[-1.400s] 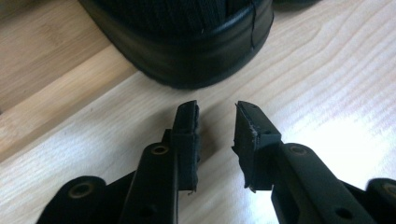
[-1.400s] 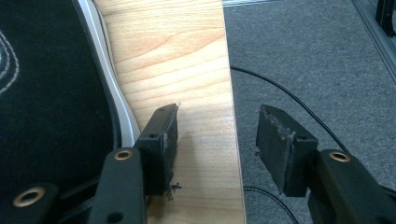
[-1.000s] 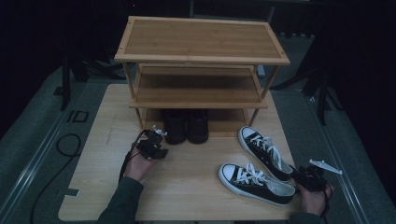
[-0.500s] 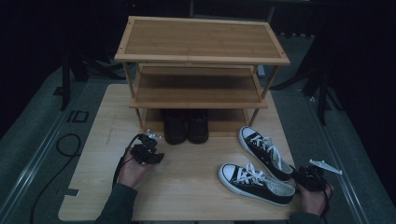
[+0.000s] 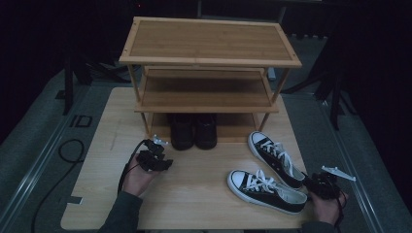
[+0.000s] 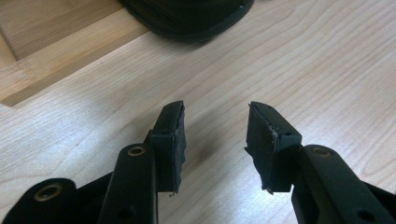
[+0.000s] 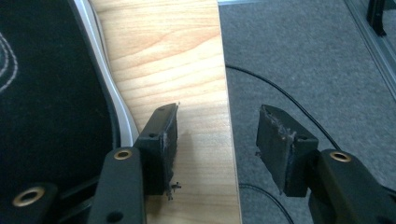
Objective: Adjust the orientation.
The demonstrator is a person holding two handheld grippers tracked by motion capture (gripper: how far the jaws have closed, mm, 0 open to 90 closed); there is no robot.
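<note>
Setting: a pale wooden table (image 5: 194,194) carried a three-tier bamboo shoe rack (image 5: 209,53) at its far side, with dark grey carpet (image 5: 43,141) around it.

Black shoes: a pair of plain black shoes (image 5: 194,131) stood side by side on the rack's lowest tier, toes toward the person. In the left gripper view the rounded black toe (image 6: 187,16) of one lay just ahead of the jaws, beside the rack's bamboo base rail (image 6: 60,51).

Sneakers: two black canvas sneakers with white laces, toe caps and soles lay on the table at the right. The farther sneaker (image 5: 274,158) sat near the rack's right leg; the nearer sneaker (image 5: 267,191) lay in front of it, its heel toward the right hand.

Left gripper: the left gripper (image 5: 154,160), held in the person's left hand (image 5: 138,174), hovered over bare tabletop just in front of the black shoes. Its jaws had just been opening and stood apart with nothing between them, only wood grain below.

Right gripper: the right gripper (image 5: 324,185) sat at the table's right front corner, just beside the nearer sneaker's heel. Its jaws stood wide apart and empty, straddling the table edge; the sneaker's black side and white sole (image 7: 100,51) ran along the left of its view.

Cables: a black cable (image 5: 68,150) trailed across the carpet at left.
</note>
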